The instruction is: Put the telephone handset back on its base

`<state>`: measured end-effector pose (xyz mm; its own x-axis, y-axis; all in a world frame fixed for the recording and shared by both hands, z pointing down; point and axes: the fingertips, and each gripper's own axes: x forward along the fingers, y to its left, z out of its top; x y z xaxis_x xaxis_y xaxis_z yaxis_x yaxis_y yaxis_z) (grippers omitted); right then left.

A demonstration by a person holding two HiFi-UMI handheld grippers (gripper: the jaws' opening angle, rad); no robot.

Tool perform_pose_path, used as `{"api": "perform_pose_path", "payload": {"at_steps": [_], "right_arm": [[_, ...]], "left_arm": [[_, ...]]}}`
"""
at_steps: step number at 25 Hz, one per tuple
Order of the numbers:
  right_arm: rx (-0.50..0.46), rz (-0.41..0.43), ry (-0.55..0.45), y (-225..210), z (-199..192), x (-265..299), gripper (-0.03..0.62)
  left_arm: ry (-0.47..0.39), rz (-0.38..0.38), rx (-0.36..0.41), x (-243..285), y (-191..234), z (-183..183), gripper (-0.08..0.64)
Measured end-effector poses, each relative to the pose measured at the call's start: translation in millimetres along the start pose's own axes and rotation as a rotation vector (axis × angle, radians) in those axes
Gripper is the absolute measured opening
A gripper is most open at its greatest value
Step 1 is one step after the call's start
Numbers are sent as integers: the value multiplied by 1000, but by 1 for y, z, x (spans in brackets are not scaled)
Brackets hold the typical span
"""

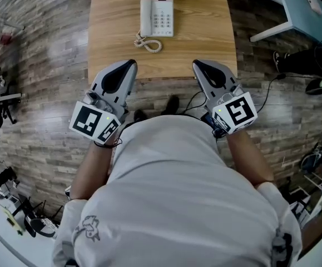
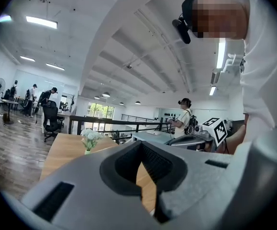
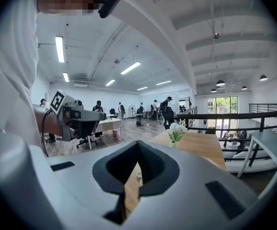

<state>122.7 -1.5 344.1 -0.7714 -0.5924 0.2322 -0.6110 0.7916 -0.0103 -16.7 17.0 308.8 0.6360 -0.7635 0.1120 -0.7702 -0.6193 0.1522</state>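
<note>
Only in head view: telephone keypad

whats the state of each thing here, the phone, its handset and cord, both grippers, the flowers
telephone handset: lying in its cradle, on the base's left side
telephone base: flat on the wooden table, keypad up
cord: coiled, bunched on the table in front of the base
left gripper: shut, empty, at the table's near edge
right gripper: shut, empty, at the near edge
flower vase: upright at the table's far end
</note>
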Motion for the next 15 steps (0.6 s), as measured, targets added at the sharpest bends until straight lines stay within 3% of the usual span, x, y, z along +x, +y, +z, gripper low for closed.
{"api": "perform_pose_path", "payload": {"at_steps": [7, 15], "right_arm": [[7, -55, -9, 51, 8, -8, 5], [10, -107, -34, 125, 18, -13, 5]], "left_arm": [[-8, -60, 8, -52, -4, 0, 5], [-22, -76, 30, -135, 3, -2, 5]]}}
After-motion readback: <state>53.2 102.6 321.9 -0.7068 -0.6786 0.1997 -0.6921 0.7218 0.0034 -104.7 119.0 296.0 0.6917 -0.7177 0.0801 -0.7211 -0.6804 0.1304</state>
